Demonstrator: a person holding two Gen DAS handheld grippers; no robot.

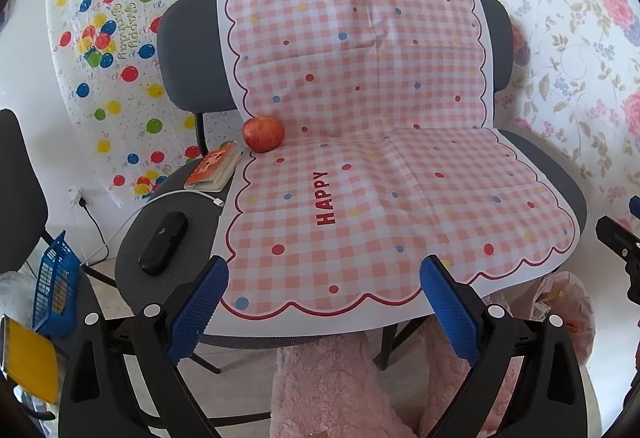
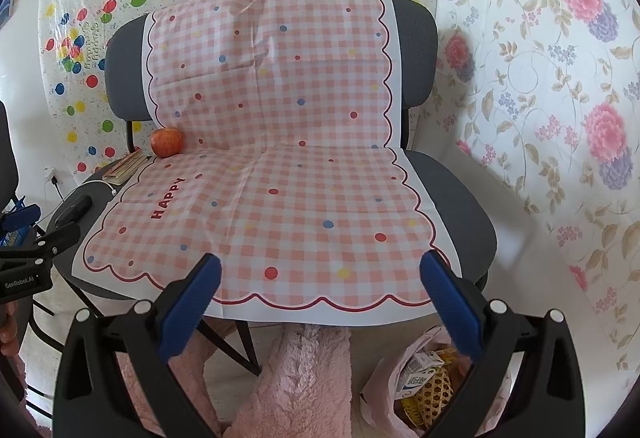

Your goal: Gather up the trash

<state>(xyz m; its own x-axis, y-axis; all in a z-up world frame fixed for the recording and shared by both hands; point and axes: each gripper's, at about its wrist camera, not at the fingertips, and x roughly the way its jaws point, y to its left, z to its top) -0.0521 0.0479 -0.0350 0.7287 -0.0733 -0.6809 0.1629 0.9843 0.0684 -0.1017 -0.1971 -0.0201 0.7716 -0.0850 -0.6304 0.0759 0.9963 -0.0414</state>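
Grippers: left gripper (image 1: 323,280) and right gripper (image 2: 320,276) both have their blue fingers spread wide, and nothing is between them.
Position: each gripper hangs in front of the front edge of the chairs, not touching them.
Chairs: 2 grey chairs (image 1: 560,173) stand side by side against the wall.
Cloth: pink checked cloth (image 1: 360,117) with coloured dots and the word HAPPY covers the backs and seats of the chairs.
Trash bag: pink plastic bag (image 2: 404,358) stands on the floor under the front right corner of the chairs, below the right gripper; it is open and holds a carton and yellow wrappers.
Apple: red apple (image 1: 263,133) sits at the back left edge of the cloth, against the chair back.
Notebook: small notebook (image 1: 214,169) with an orange cover lies just left of the apple, on the bare grey seat.
Case: black case (image 1: 163,242) lies on the left seat, in front of the notebook.
Cable: white cable (image 1: 188,194) runs between the notebook and the case.
Basket: blue basket (image 1: 54,280) is at the far left, apart from the chairs.
Legs: pink fluffy trousers (image 2: 296,378) show at the bottom, below the seat.
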